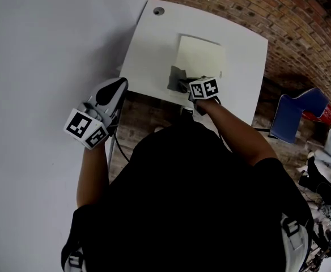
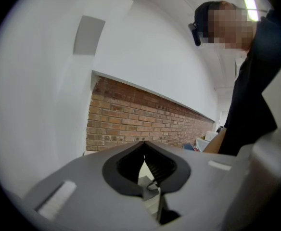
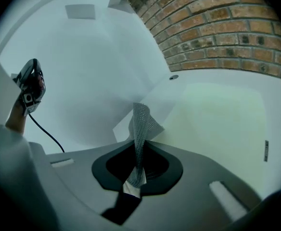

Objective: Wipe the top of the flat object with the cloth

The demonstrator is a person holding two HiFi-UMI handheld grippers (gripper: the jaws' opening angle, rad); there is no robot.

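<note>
A pale yellow flat board lies on the small white table. A grey cloth rests at the board's near left corner, pinched by my right gripper, which is shut on it. In the right gripper view the mesh cloth rises from between the jaws, with the flat board stretching away to the right. My left gripper is held off the table to the left, beside the white wall; its jaws are closed together with nothing between them.
A white wall fills the left side. A brick wall runs behind the table. A blue chair and clutter stand on the right. A cable grommet sits at the table's far left corner.
</note>
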